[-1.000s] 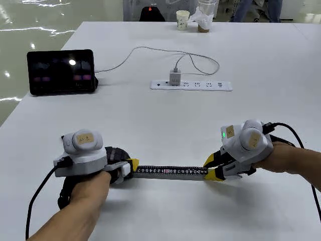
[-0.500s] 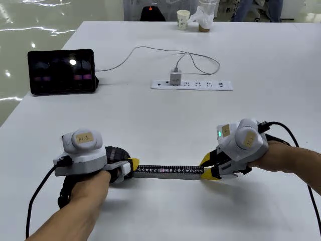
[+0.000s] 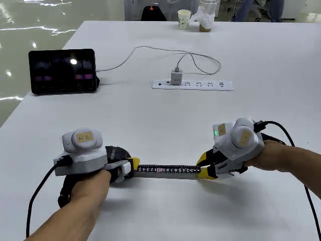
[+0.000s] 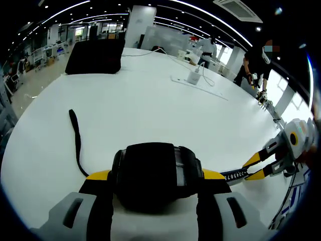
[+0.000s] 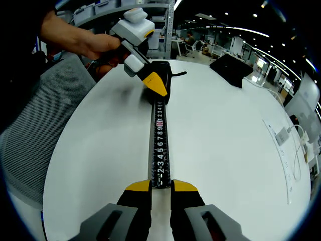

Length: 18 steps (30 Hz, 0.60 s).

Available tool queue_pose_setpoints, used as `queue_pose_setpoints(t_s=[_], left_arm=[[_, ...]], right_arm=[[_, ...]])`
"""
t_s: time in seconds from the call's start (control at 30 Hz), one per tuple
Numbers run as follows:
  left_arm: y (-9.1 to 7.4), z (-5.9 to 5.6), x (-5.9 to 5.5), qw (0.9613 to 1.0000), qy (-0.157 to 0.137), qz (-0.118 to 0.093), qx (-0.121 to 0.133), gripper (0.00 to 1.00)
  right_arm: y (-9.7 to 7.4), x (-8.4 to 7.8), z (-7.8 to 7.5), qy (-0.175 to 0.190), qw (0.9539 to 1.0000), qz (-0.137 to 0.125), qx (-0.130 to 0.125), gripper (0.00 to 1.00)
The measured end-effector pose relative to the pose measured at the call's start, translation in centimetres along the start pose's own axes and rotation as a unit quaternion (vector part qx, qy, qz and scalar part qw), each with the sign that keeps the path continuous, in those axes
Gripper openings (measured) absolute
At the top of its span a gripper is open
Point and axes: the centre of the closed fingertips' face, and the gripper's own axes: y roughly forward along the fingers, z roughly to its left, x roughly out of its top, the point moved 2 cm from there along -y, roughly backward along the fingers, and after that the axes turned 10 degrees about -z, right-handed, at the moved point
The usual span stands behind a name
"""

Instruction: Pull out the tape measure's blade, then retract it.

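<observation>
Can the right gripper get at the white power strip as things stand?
Probably not yet. The bare white table leaves the way to the white power strip open, but the right gripper is shut on the black numbered blade, drawn from the black tape measure case that the left gripper holds.

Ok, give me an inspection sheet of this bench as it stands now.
Surface: white table, plain and flat.
Job's things: tape measure on the table, its blade drawn out flat towards the right; black strap beside the case.
Clutter: tablet, power strip with a charger, paper cup at the far edge.
Grippers: left gripper shut on the tape measure; right gripper shut on the blade's end.
Cables: white cable from the charger towards the tablet; a black cable trails from each gripper.
Surroundings: glossy floor; people in the background.
</observation>
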Motion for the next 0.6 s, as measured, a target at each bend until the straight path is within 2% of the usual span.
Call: queue_pose_setpoints(t_s=[0.6], left_arm=[[-0.04, 0.00, -0.03, 1.0000, -0.001, 0.002, -0.002, 0.63]], right_arm=[[0.89, 0.90, 0.13, 0.000, 1.0000, -0.007, 0.003, 0.10]])
